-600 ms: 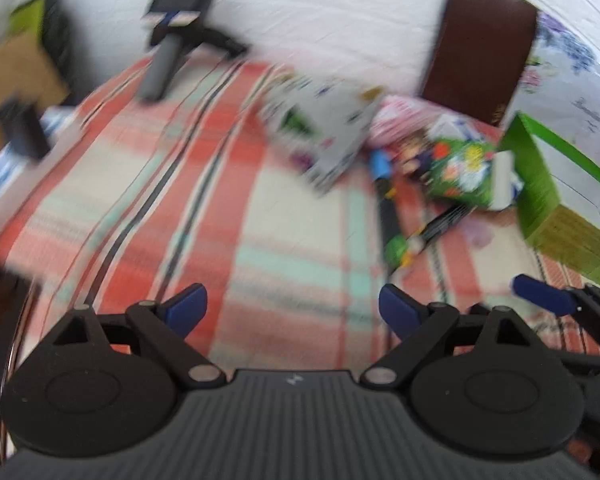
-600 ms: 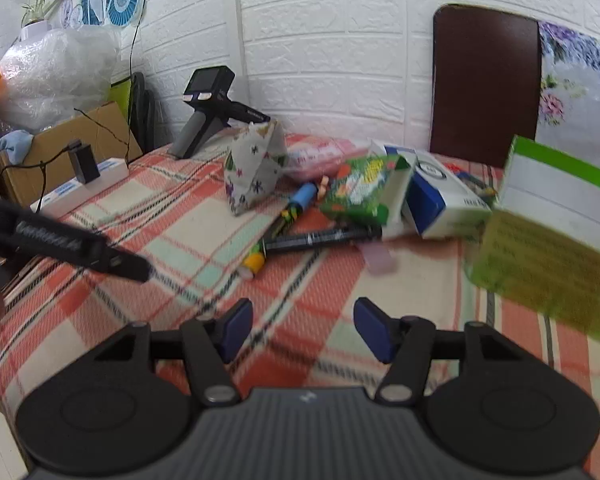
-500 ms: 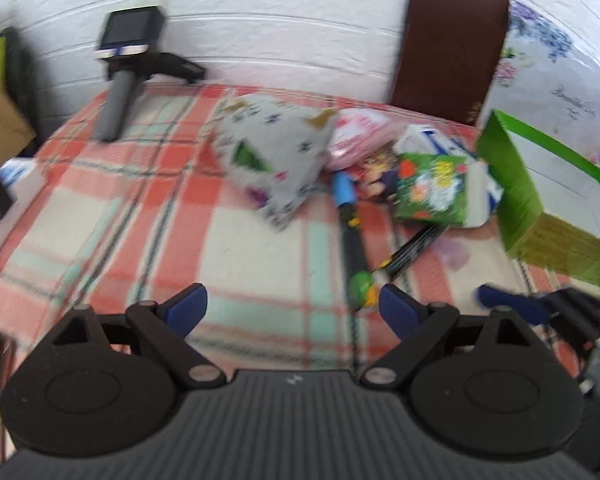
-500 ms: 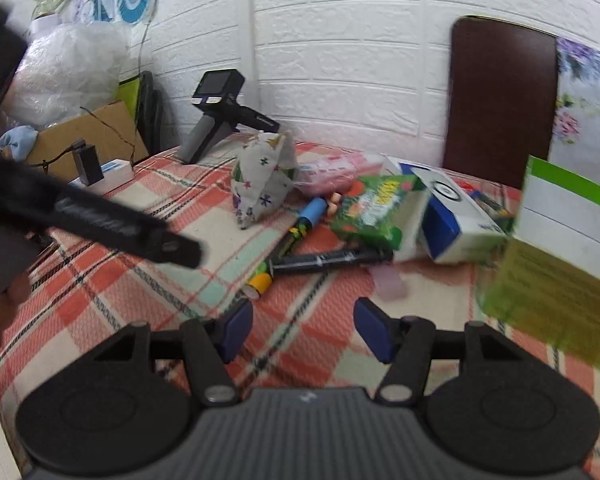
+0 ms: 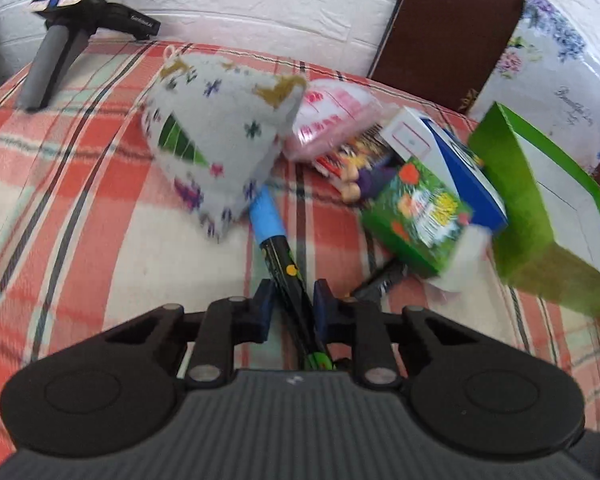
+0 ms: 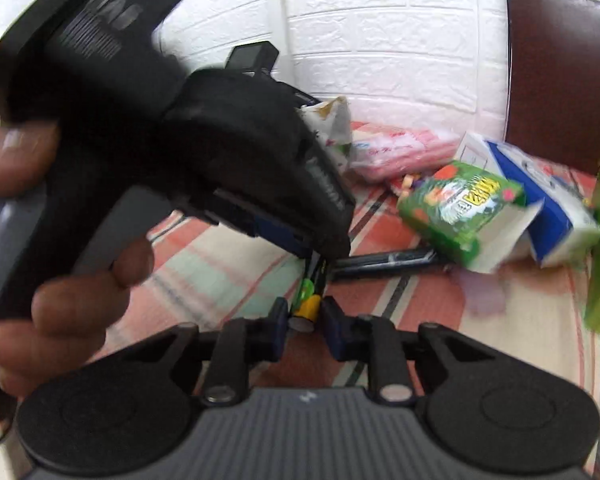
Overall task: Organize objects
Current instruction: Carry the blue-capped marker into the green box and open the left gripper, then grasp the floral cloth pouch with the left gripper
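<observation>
Plaid-covered table carries clutter. Left tool pinches the marker mid-barrel, long axis running straight ahead toward the pouch; right tool pinches its yellow end.

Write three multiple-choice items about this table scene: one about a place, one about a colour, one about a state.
1. Where does the pen's blue cap end lie?
A. inside the green box
B. beside the patterned pouch
C. on the chair

2. What colour is the pen's end near the right hand-held gripper?
A. yellow
B. pink
C. white

3. What is the left hand-held gripper doing?
A. open over bare cloth
B. shut on the pen
C. shut on the snack pack

Answers: 1 B, the cap touches the patterned pouch. 2 A, a yellow tip sits between the right hand-held gripper's fingers. 3 B, the left hand-held gripper pinches the pen's black barrel.
</observation>
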The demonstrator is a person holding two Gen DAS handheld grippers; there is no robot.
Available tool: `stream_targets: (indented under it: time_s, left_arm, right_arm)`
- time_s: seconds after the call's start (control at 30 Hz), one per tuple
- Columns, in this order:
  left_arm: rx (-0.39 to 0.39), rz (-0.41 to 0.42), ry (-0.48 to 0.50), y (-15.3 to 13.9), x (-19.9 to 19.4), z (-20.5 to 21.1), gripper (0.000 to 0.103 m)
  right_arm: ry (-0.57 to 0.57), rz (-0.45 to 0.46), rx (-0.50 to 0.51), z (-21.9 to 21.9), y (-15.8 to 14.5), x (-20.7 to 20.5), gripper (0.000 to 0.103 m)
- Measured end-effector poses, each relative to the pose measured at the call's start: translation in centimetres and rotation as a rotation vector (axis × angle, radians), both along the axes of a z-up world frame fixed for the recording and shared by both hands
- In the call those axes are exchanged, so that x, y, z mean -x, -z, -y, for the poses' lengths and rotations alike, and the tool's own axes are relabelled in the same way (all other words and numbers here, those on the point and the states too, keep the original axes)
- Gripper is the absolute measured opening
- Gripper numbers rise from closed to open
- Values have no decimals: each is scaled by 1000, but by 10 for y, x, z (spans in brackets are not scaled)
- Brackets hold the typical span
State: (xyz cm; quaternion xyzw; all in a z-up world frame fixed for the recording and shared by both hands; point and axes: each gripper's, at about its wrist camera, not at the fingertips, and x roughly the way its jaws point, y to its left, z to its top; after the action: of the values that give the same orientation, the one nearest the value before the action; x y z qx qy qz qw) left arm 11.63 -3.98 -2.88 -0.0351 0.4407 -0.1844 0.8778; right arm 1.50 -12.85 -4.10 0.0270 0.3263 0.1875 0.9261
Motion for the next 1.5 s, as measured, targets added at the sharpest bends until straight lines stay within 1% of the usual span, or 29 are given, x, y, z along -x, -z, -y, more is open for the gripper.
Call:
stream_targets:
  time_s: [0.1, 0.13, 0.2, 0.23, 0.3, 0.37, 0.43, 0.5, 0.53, 0.6, 0.67, 0.73, 0.83, 0.9, 0.97, 1.0, 1.03, 1.07, 1.13, 1.17, 1.2, 1.23, 1.3, 1.33, 1.37, 1.4, 1.43, 1.47, 1.5]
  left_arm:
    - [48, -6, -35, -9, 38, -14, 23]
    - [55, 7, -38, -16, 48, -13, 23]
    - [46, 59, -16, -39, 51, 0, 23]
    - [40, 95, 5, -53, 52, 12, 23]
    - [27, 173, 79, -79, 54, 46, 21]
    - [17, 240, 165, -97, 55, 86, 21]
    - [34, 285, 259, -108, 52, 127, 21]
    - [46, 302, 338, -106, 48, 169, 21]
    - [45, 303, 368, -100, 45, 187, 21]
    - [41, 280, 419, -87, 41, 222, 21]
    - [29, 254, 458, -72, 38, 251, 20]
    - [0, 242, 468, -60, 35, 275, 20]
    - [-47, 236, 458, -50, 34, 285, 22]
    - [-72, 249, 453, -52, 38, 281, 22]
    - [-61, 275, 455, -60, 44, 269, 23]
    - [-60, 287, 448, -63, 46, 259, 23]
    - [-55, 299, 439, -65, 46, 250, 27]
    - [-47, 309, 426, -69, 48, 237, 32]
    - [-33, 328, 385, -74, 51, 200, 36]
    - [-35, 335, 357, -74, 52, 182, 38]
    - [-45, 341, 324, -74, 52, 162, 38]
    - [-60, 345, 286, -73, 51, 141, 38]
    - [-104, 340, 193, -69, 47, 97, 38]
    - [-126, 334, 143, -66, 43, 75, 38]
    - [-151, 325, 94, -64, 38, 54, 41]
    - [-186, 313, 36, -59, 32, 33, 43]
    - [-230, 302, -23, -53, 25, 15, 44]
    - [-275, 287, -79, -47, 17, -3, 44]
    - [-308, 264, -127, -42, 10, -19, 44]
  right_arm:
    - [-41, 63, -10, 7, -3, 39, 20]
    - [-42, 95, -10, 10, -6, 48, 20]
    - [-11, 185, -1, 21, -17, 62, 20]
    - [19, 231, 5, 29, -23, 68, 20]
    - [96, 304, 22, 51, -34, 75, 20]
    - [186, 353, 32, 82, -43, 74, 20]
    - [291, 385, 42, 119, -50, 73, 20]
    - [389, 404, 59, 157, -52, 72, 20]
    - [432, 399, 61, 174, -51, 70, 20]
    - [510, 372, 64, 201, -46, 57, 20]
    - [565, 346, 58, 227, -39, 56, 19]
    - [607, 318, 61, 245, -31, 50, 17]
    - [641, 281, 27, 265, -21, 50, 20]
    - [645, 280, 6, 268, -21, 42, 24]
    - [637, 315, -10, 267, -23, 48, 28]
    - [628, 328, -11, 261, -24, 37, 29]
    - [617, 343, -13, 257, -25, 39, 29]
    - [602, 359, -17, 249, -28, 37, 30]
    - [559, 383, -28, 239, -32, 40, 31]
    - [527, 385, -32, 222, -34, 44, 32]
    - [485, 380, -33, 210, -35, 41, 32]
    - [436, 369, -28, 188, -33, 41, 34]
    - [343, 339, -26, 165, -32, 31, 36]
    - [299, 314, -36, 153, -31, 26, 37]
    - [261, 284, -53, 143, -30, 17, 40]
    - [225, 254, -66, 114, -36, 24, 42]
    - [194, 231, -75, 104, -36, 14, 45]
    - [167, 218, -76, 70, -39, 20, 47]
    - [141, 209, -74, 58, -39, 5, 47]
